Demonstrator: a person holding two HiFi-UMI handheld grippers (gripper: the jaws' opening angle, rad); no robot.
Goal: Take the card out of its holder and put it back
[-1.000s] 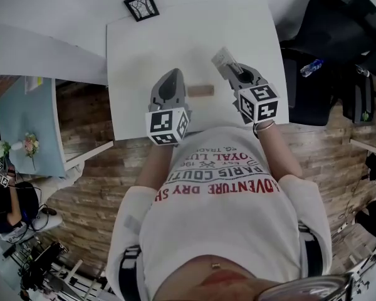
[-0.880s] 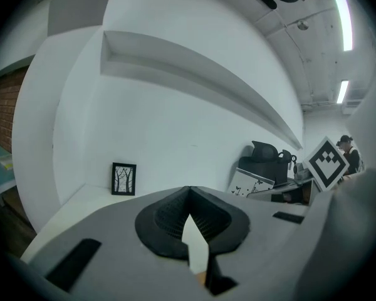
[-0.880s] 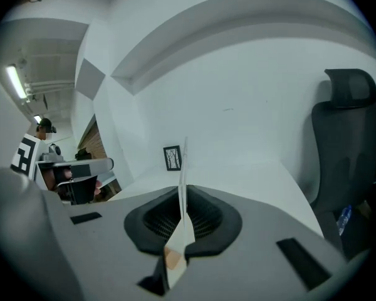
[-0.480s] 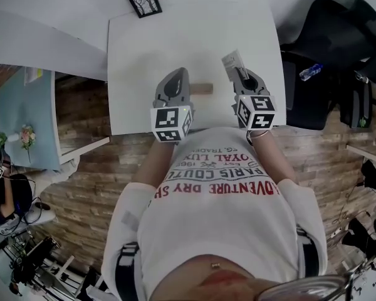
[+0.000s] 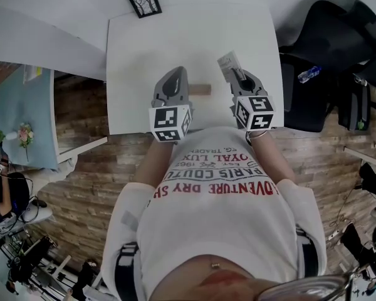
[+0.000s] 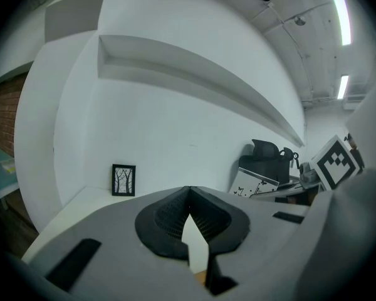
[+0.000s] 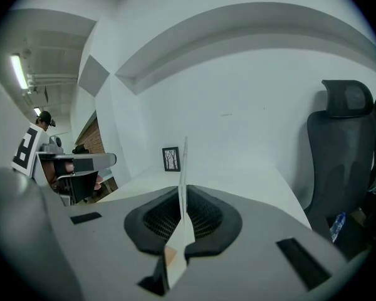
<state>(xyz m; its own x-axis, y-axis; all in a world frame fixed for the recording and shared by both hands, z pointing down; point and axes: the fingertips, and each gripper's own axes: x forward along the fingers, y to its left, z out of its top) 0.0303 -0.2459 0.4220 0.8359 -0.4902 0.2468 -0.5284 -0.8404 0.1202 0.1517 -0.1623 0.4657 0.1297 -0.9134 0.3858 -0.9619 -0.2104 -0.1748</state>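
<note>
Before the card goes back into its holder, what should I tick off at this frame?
1. Card clamped in right gripper: ok.
2. Card clear of wooden holder: ok.
3. Holder lying on table, in view: ok.
4. Card lined up over holder: not ok, it sits off to the holder's right.
5. Left gripper steadying holder: cannot tell; it is beside it, contact unclear.
6. Holder's slot visible: cannot tell.
</note>
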